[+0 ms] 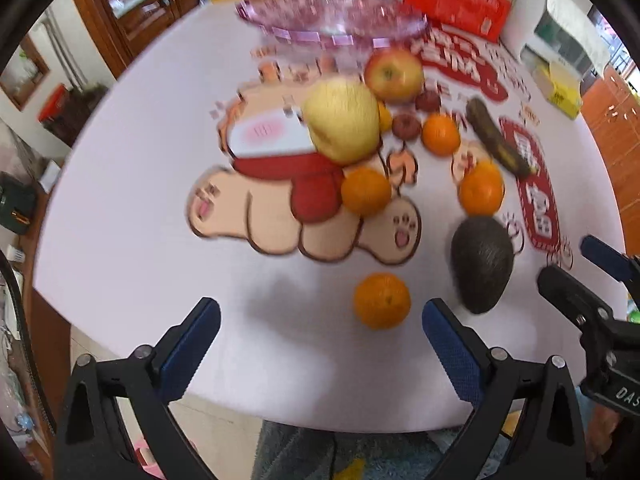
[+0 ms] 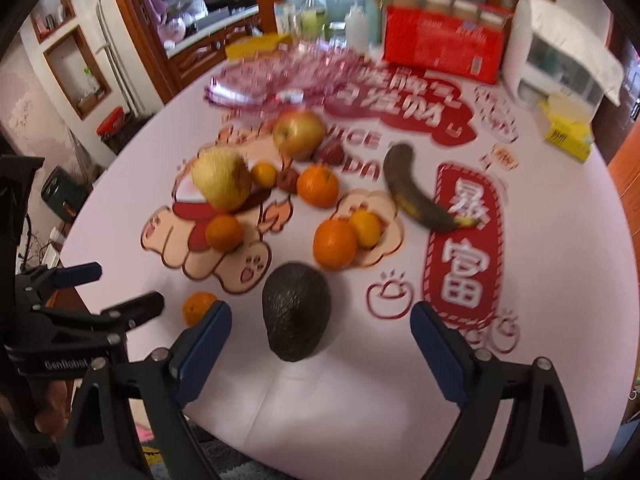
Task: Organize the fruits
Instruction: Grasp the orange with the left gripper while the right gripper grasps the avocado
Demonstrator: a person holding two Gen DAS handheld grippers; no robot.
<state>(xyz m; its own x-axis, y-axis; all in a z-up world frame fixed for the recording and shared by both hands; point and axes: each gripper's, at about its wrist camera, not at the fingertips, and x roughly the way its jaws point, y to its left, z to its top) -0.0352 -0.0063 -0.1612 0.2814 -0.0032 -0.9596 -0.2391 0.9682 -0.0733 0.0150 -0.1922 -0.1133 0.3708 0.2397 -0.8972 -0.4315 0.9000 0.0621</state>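
Observation:
Fruit lies loose on a white round table (image 1: 132, 184). In the left wrist view a small orange (image 1: 382, 300) sits nearest, between my open left gripper's (image 1: 320, 340) fingers but ahead of them. A dark avocado (image 1: 482, 264) lies to its right. Beyond are oranges (image 1: 366, 191), a yellow pear (image 1: 343, 120), a red-yellow apple (image 1: 394, 74) and a blackened banana (image 1: 496, 138). A pink glass fruit bowl (image 1: 332, 14) stands at the back. In the right wrist view my right gripper (image 2: 322, 348) is open, with the avocado (image 2: 296, 310) between its fingertips.
A red box (image 2: 444, 46), a white appliance (image 2: 560, 56) and a yellow box (image 2: 568, 136) stand at the back right. Bottles (image 2: 314, 12) stand behind the bowl (image 2: 280, 76). The table's front edge is close below both grippers. Wooden cabinets are at the back left.

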